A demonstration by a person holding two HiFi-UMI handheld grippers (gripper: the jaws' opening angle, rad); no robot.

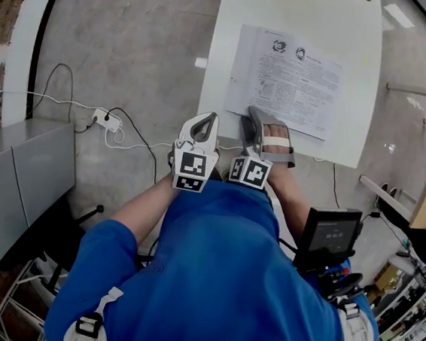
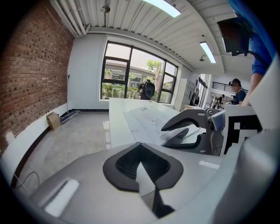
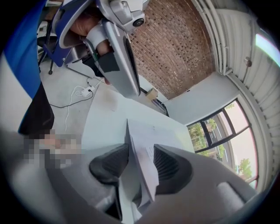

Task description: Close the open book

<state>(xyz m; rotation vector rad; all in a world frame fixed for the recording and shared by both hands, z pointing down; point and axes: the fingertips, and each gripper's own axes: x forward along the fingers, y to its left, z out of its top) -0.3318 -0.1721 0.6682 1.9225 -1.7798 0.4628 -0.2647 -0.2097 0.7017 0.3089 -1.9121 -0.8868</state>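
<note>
An open book (image 1: 291, 79) with printed pages lies flat on the white table (image 1: 236, 24). My right gripper (image 1: 250, 117) is at the book's near-left corner. In the right gripper view its jaws (image 3: 140, 158) stand wide apart astride a few lifted page edges (image 3: 146, 168), and the pads do not press on them. My left gripper (image 1: 212, 117) hovers just left of it, off the table's near corner, tips together on nothing (image 2: 140, 146). The left gripper view shows the right gripper (image 2: 188, 131) around the pages of the book (image 2: 146, 117).
A power strip with cables (image 1: 105, 120) lies on the concrete floor to the left. A grey cabinet (image 1: 23, 176) stands nearer on that side. A small screen (image 1: 331, 235) is at my right hip. A cardboard box (image 2: 52, 120) sits by the brick wall.
</note>
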